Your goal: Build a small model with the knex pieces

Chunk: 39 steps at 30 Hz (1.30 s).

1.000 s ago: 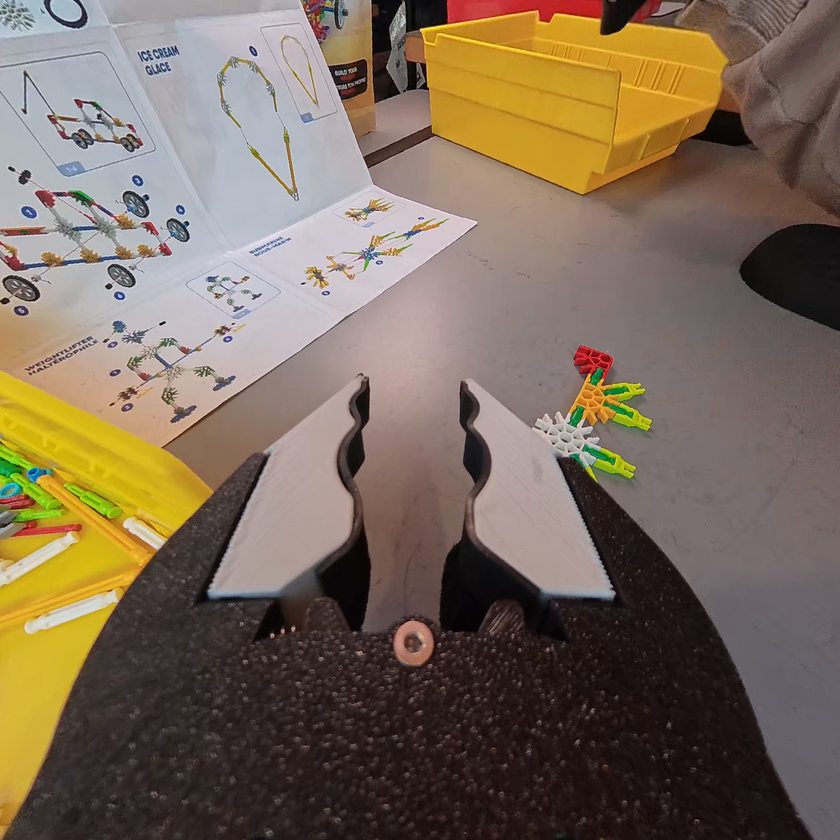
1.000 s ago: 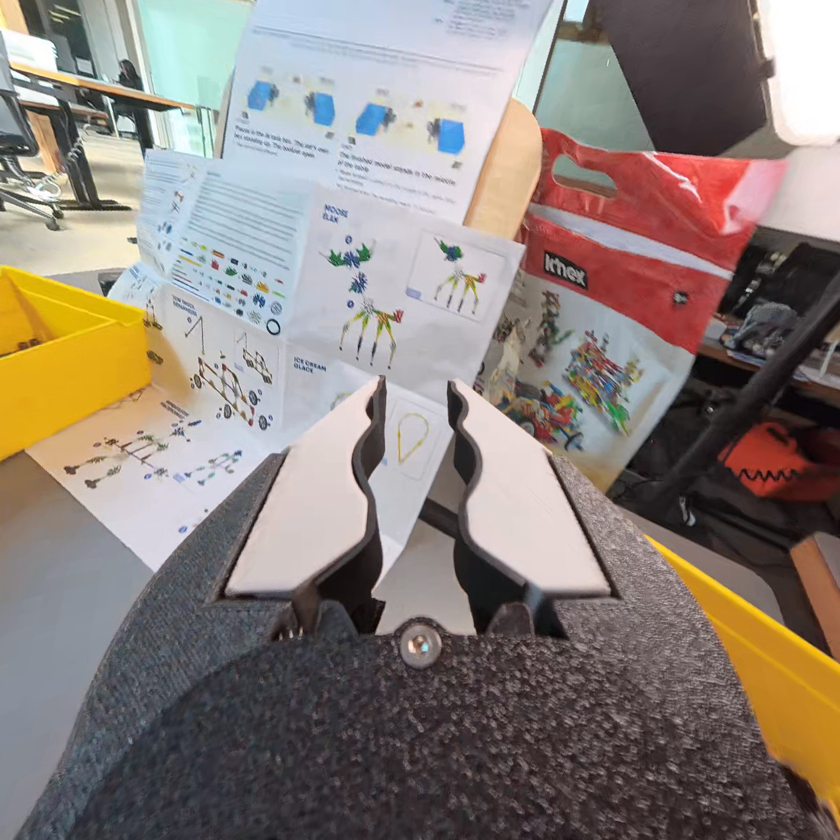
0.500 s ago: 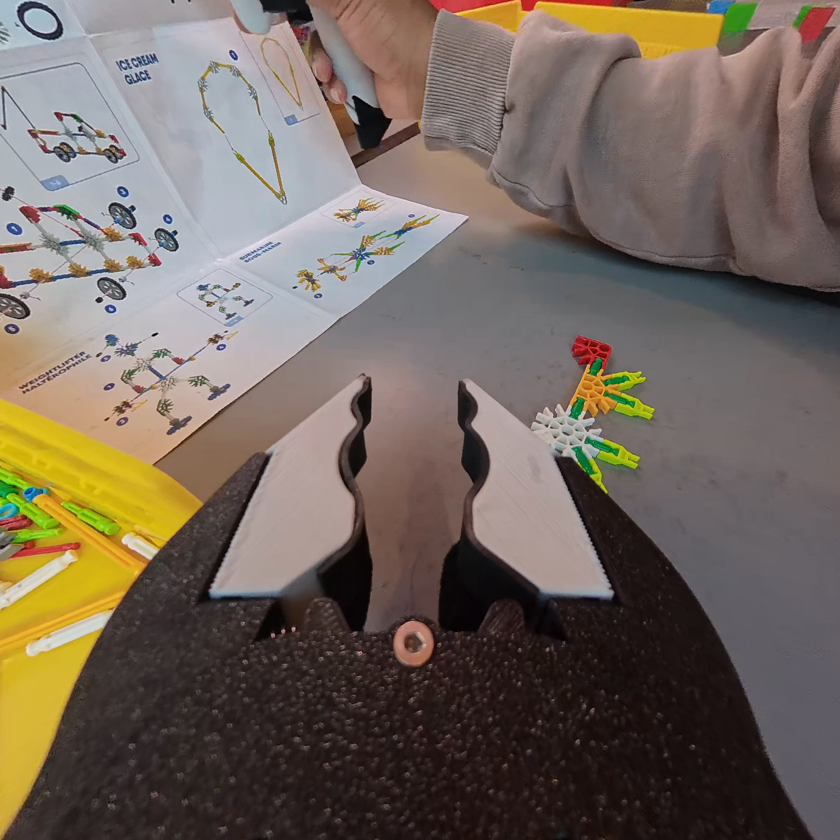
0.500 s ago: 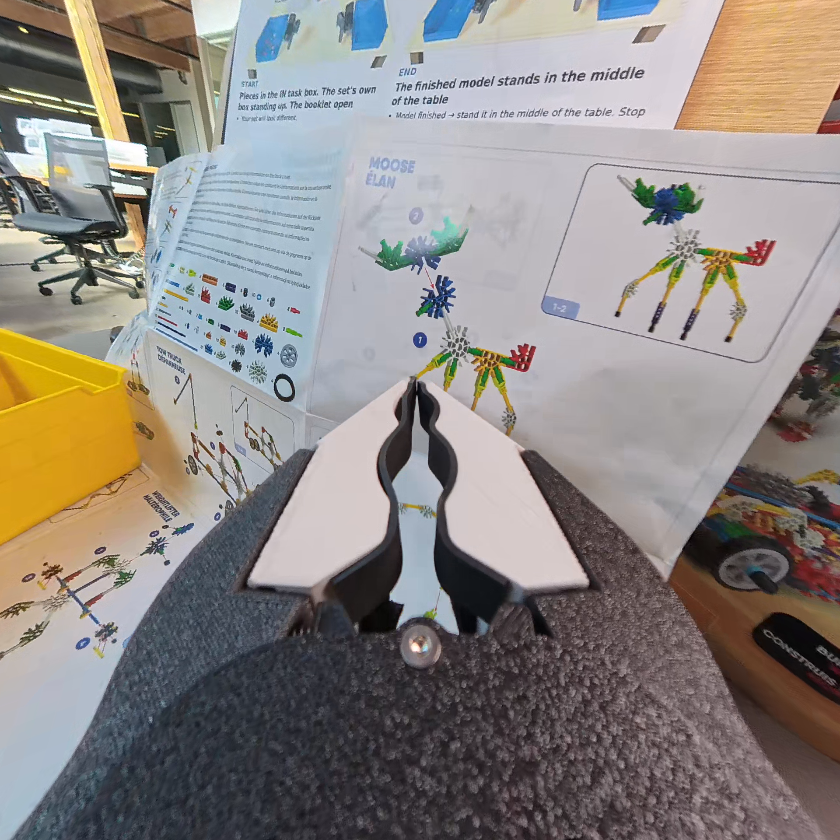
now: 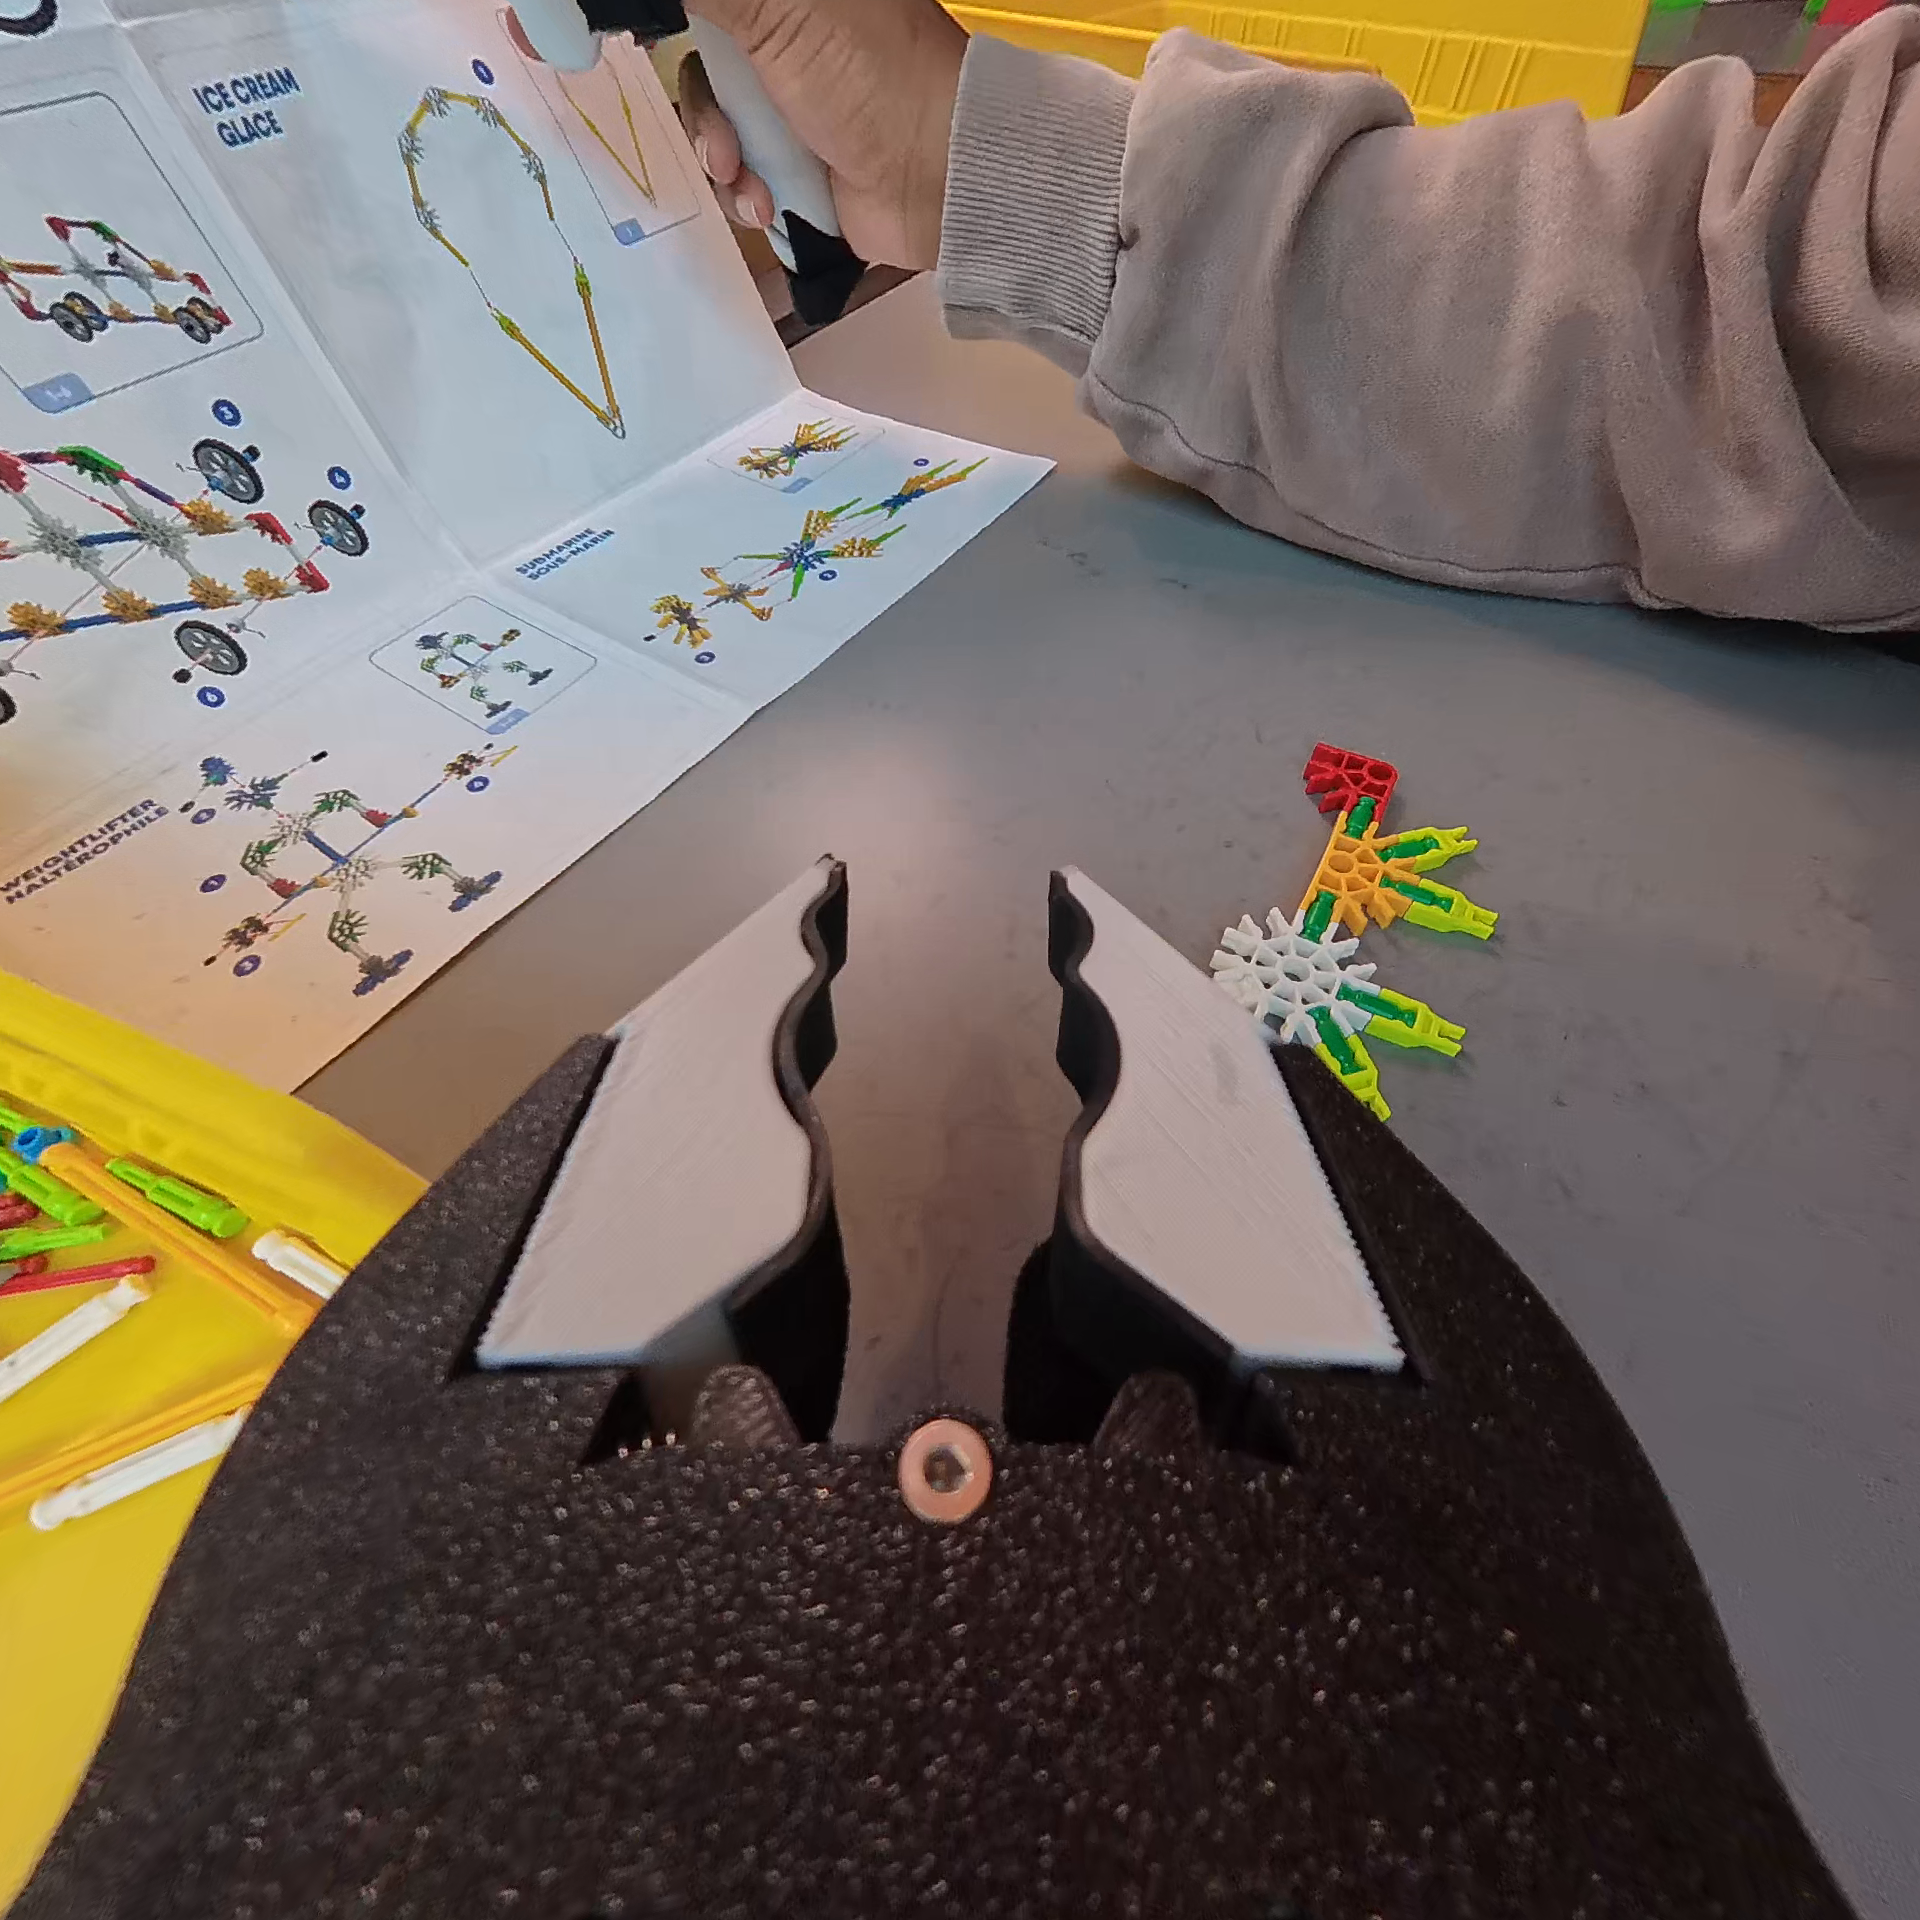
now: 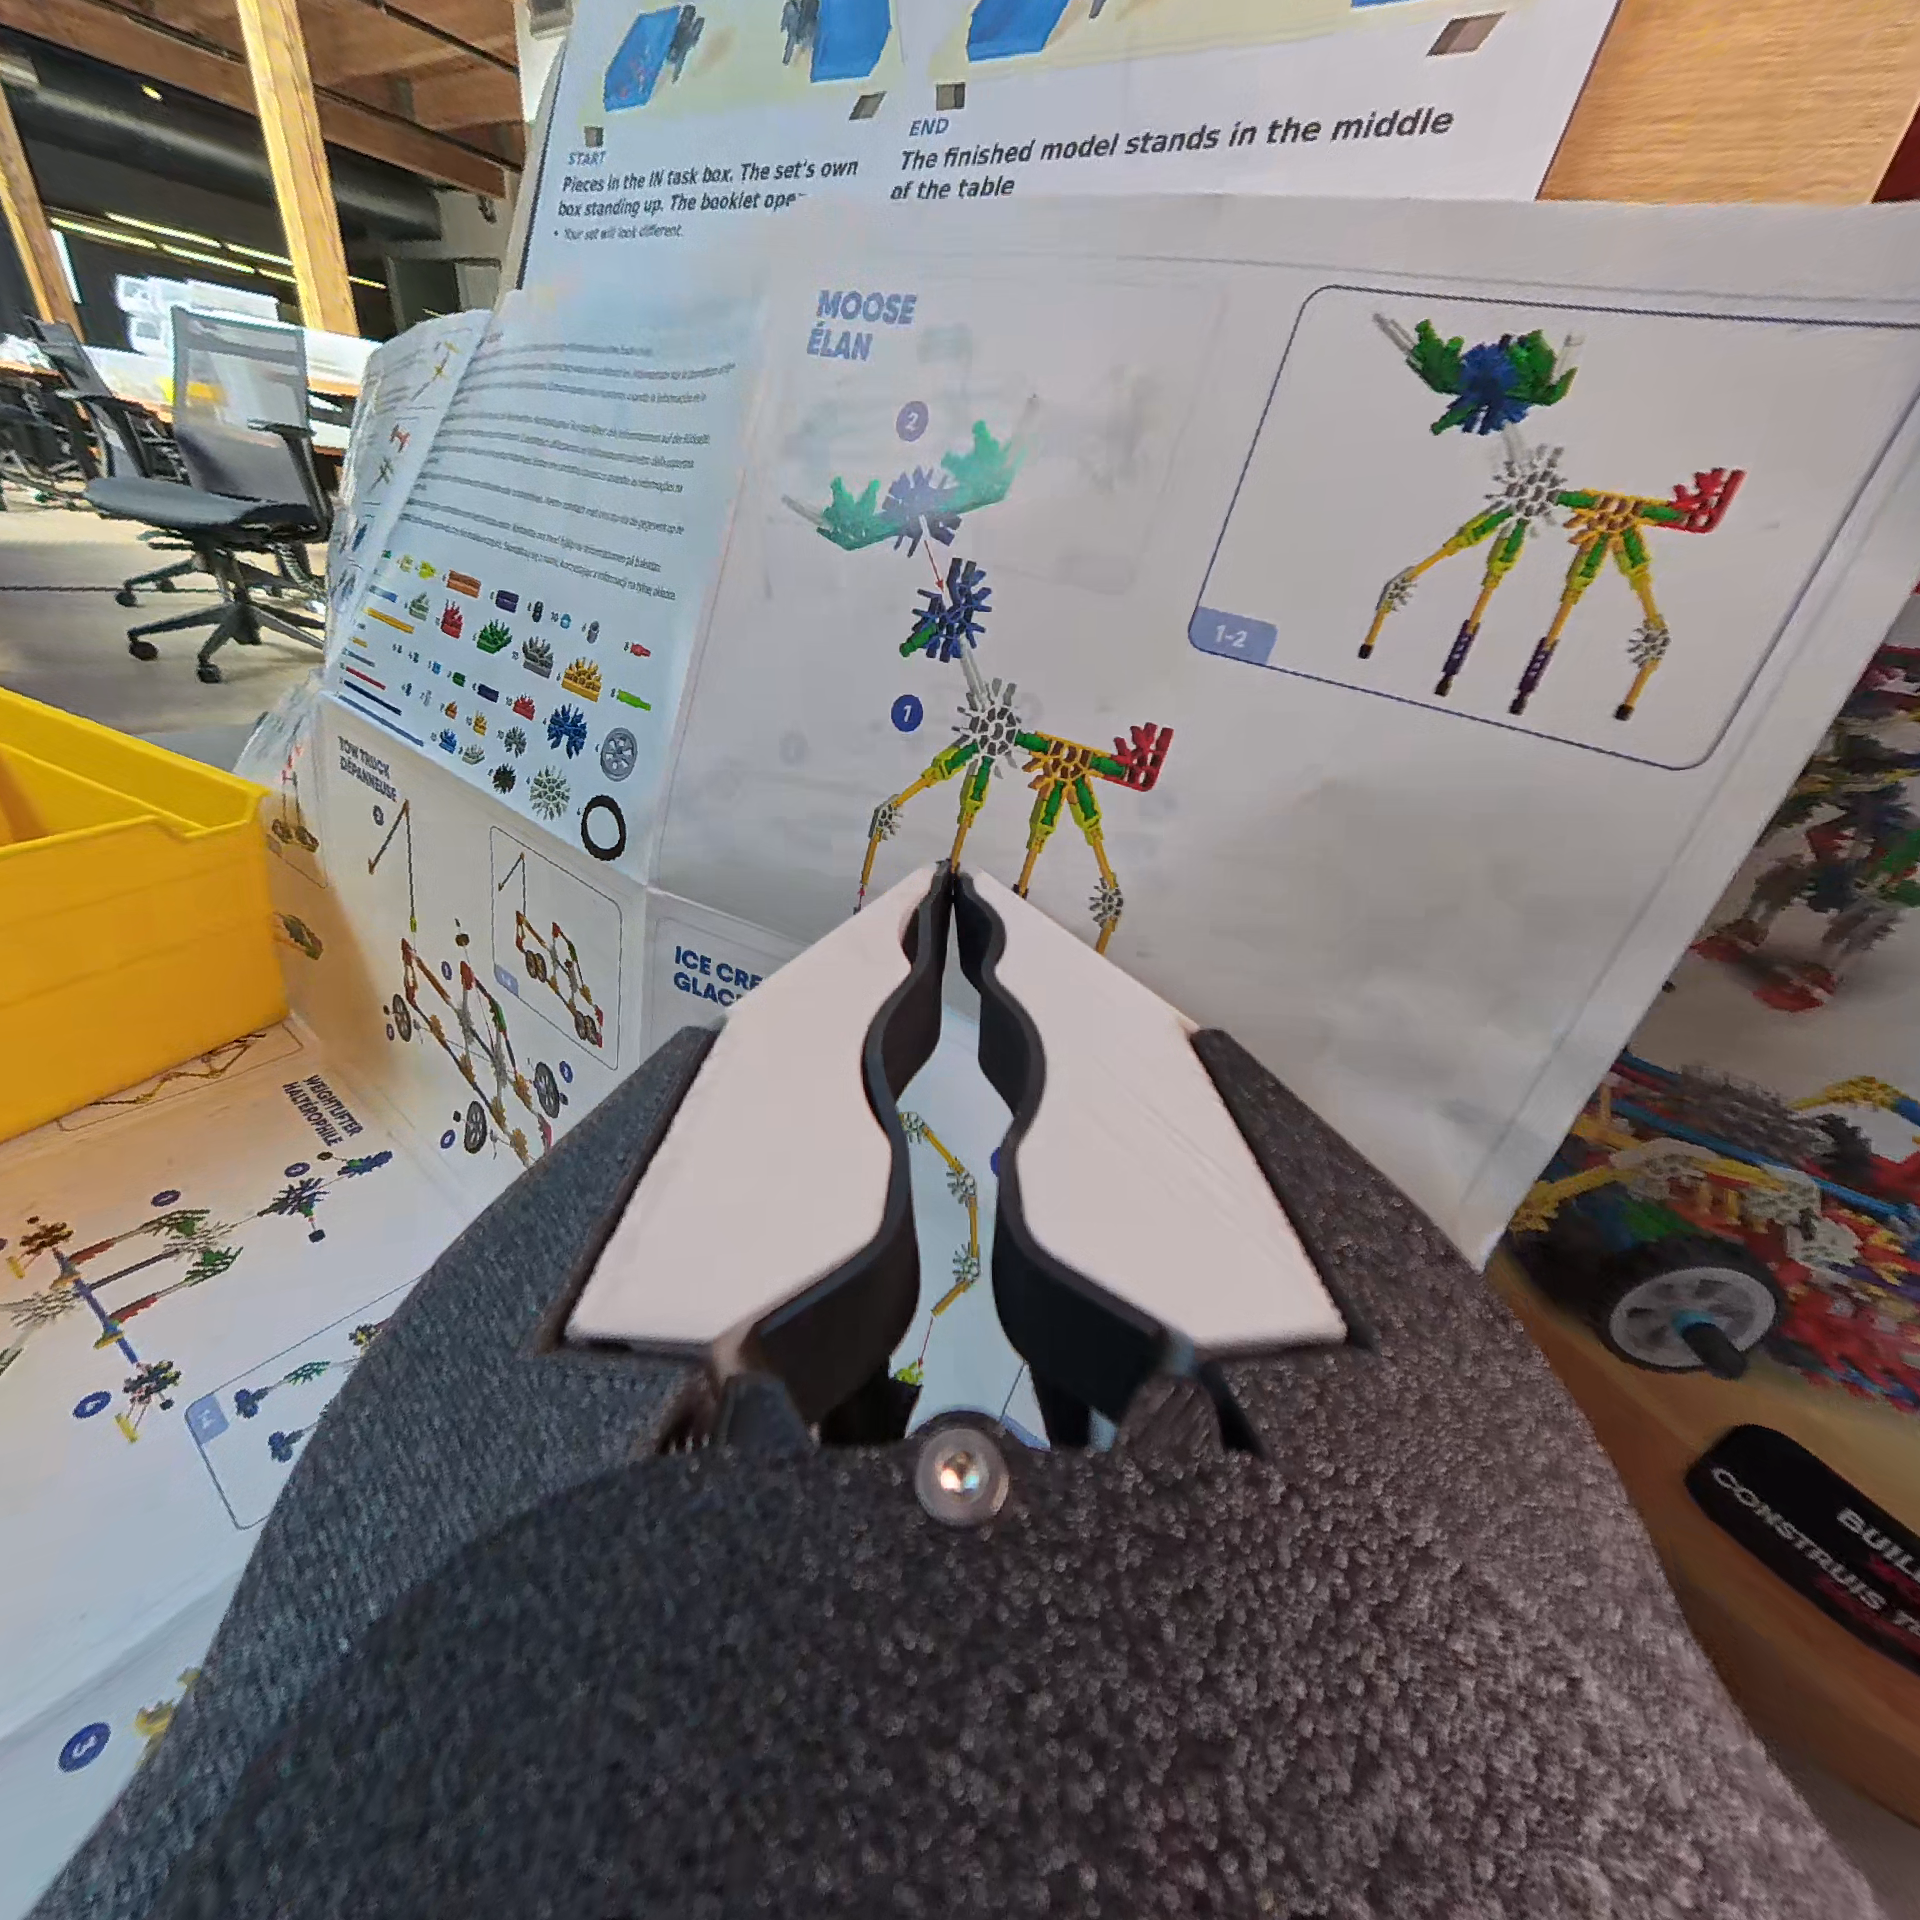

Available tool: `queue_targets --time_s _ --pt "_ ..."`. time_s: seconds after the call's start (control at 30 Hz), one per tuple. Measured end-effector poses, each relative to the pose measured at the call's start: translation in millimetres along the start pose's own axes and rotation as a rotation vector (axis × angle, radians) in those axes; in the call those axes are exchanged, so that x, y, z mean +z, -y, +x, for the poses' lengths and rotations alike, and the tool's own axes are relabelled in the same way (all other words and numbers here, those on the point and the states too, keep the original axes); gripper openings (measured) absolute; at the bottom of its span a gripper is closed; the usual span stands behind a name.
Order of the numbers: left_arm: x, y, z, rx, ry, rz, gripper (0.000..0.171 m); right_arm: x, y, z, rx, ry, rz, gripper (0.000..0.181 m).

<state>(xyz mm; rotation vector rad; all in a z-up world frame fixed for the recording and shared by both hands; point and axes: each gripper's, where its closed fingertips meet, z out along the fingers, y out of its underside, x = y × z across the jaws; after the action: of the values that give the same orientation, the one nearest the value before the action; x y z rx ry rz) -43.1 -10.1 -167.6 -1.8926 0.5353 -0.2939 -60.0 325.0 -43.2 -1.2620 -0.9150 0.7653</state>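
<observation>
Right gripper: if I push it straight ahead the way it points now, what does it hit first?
Most likely the upright instruction sheet. The right gripper, jaws shut, points at its printed animal-model diagram. How far off the paper stands is unclear.

From the left wrist view we look forward and down along the left gripper [image 5: 945,883], low over the grey table [image 5: 1558,1351], with the fold-out instruction sheet [image 5: 416,520] at ten o'clock and a yellow tray [image 5: 156,1081] at eight. From the right wrist view we face nearly level along the right gripper [image 6: 951,883], very near the sheet's upright panel at twelve o'clock. We share that sheet in both views, and the hand [image 5: 842,114] at twelve o'clock in the left view.
</observation>
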Motion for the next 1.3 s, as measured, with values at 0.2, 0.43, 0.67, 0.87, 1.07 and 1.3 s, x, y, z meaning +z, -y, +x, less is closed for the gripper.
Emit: queue_targets --time_s 0.2,0.43,0.67,0.87,1.07,1.3 --pt "0 0 -1 0.004 0.006 -0.001 0.039 3 0 -3 -0.010 -0.006 -0.007 0.000" --pt "-1 -2 1 0.000 -0.006 -0.013 0.036 -3 3 11 0.004 -0.041 0.011 0.000" --pt "-1 -3 0 0.002 0.000 -0.015 0.036 -6 3 19 0.019 -0.068 0.028 0.000" --pt "-1 -2 0 0.000 -0.004 -0.015 0.036 -8 2 29 0.049 -0.091 0.027 0.000" --pt "-1 -2 -1 -0.003 -0.002 -0.013 0.036 -8 1 30 0.057 -0.088 0.022 0.000" --pt "-1 -2 0 -0.003 -0.002 -0.014 0.036 -8 0 30 0.061 -0.086 0.020 0.000"
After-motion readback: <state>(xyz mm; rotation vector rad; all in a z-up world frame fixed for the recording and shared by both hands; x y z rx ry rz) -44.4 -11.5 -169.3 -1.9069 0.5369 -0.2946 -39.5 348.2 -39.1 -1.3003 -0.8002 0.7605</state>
